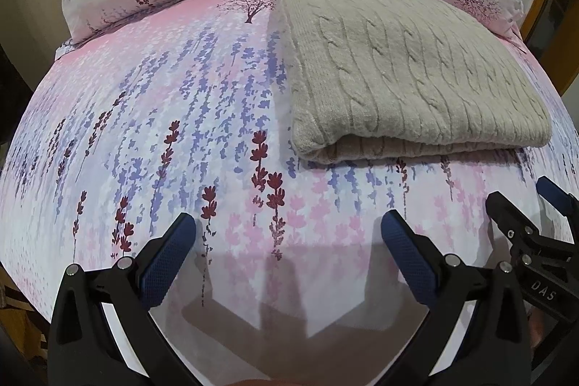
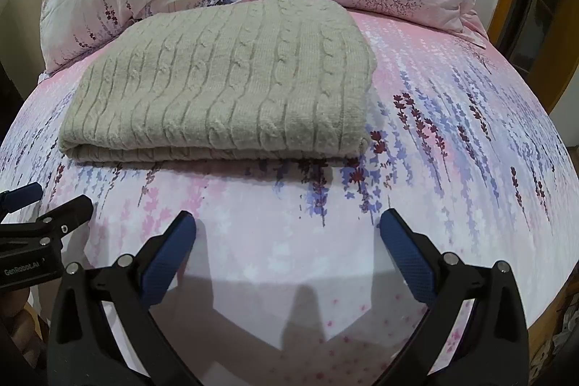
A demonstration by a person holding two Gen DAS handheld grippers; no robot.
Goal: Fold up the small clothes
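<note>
Both tools, left (image 1: 288, 225) and right (image 2: 287, 223), gape wide, gripping nothing. They hover above the bed (image 1: 144, 118), seemingly clear of it. The folded sweater (image 2: 224, 85) lies apart.

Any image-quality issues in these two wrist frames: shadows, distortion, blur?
Left wrist view: strong fisheye bulges the bedspread and vignettes the corners; the left gripper casts hard shadows on the near sheet. Right wrist view: same barrel distortion, and the right gripper likewise throws a shadow. The folded knit sweater is sharp, evenly lit, glare-free.

Beige cable-knit sweater (image 1: 405, 75); pink-lilac bedsheet (image 1: 144, 132), purple and maroon lavender sprigs; black left claw (image 1: 288, 230), blue pads (image 1: 170, 263).
</note>
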